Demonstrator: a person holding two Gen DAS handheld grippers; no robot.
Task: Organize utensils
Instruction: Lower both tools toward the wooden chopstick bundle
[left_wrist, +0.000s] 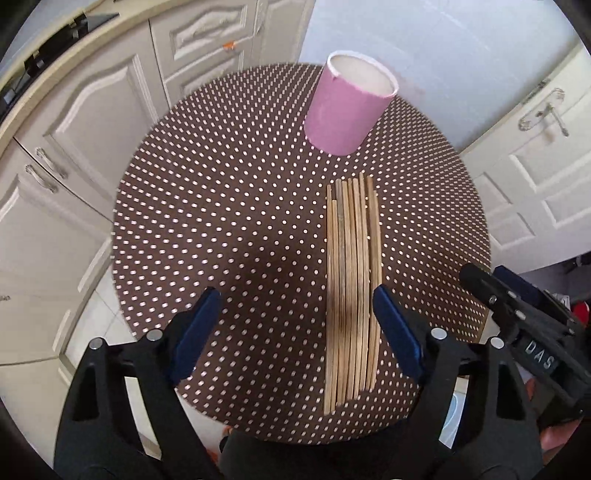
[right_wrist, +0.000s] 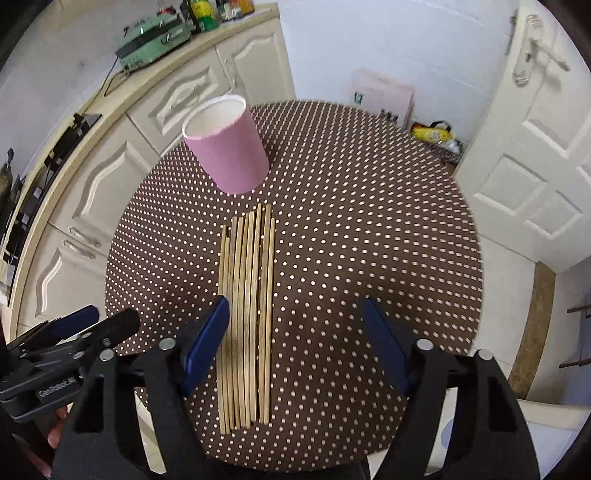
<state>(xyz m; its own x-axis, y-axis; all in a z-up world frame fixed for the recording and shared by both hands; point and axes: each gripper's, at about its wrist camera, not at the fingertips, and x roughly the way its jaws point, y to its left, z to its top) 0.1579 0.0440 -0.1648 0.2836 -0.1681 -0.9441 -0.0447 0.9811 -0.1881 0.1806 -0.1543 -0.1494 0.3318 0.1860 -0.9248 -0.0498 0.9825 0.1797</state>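
Chopsticks (left_wrist: 352, 288) lie flat in a tight side-by-side row on your round polka-dot table (left_wrist: 221, 221), their long axis running straight away from you, near ends close to the table's front edge and far ends pointing at the pink cup (left_wrist: 349, 107). That cup stands upright just beyond the far tips, apart from them, its mouth open and nothing visible inside it.

Your left gripper (left_wrist: 295, 325) hovers with its jaws wide apart and nothing between the pads; the row sits just inside its right-hand finger (left_wrist: 397, 332), well off centre. Your right gripper (right_wrist: 295, 336) is likewise spread open and holding nothing, and in its view the row runs just inside its left-hand finger (right_wrist: 207, 338).

So the bundle lies between your two hands, about equally near each, and its length lines up with both sets of fingers. I judge that either hand needs only a short sideways shift to straddle the sticks across their width, and nothing has yet gone into the cup.
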